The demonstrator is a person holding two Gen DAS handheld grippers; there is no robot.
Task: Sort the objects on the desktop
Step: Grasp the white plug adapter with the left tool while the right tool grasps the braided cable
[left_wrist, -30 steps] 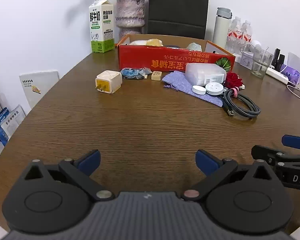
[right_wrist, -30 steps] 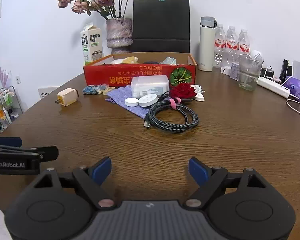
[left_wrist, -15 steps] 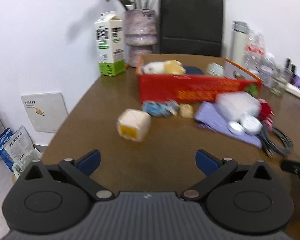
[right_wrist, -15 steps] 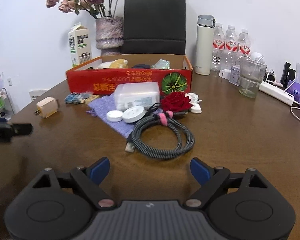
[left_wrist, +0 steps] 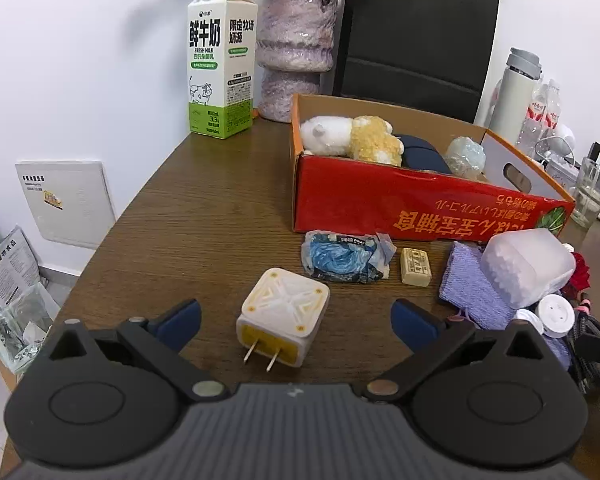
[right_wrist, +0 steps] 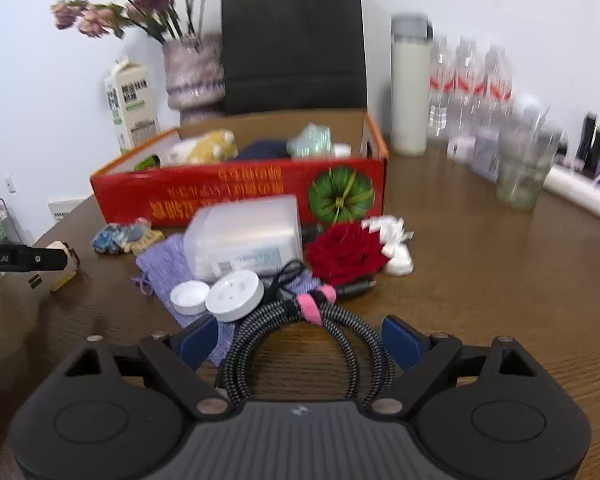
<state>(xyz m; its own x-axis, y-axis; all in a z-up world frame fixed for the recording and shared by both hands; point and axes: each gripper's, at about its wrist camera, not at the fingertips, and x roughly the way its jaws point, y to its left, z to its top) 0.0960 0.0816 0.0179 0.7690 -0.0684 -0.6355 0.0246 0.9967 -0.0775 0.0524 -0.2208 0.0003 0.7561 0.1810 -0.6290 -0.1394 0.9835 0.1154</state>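
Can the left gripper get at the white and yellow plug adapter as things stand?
Probably yes: the left gripper stands open with the plug adapter lying between its fingers, untouched, and nothing on the table blocks it.

The whole right wrist view is smeared, so the print on the red box ahead of the right gripper cannot be read, and the near loop of the coiled cable between its spread fingers is hidden under the gripper body. Ahead and right of the left gripper, a dark item in the box is half covered by the plush toy, and the rose is mostly hidden behind the plastic container.
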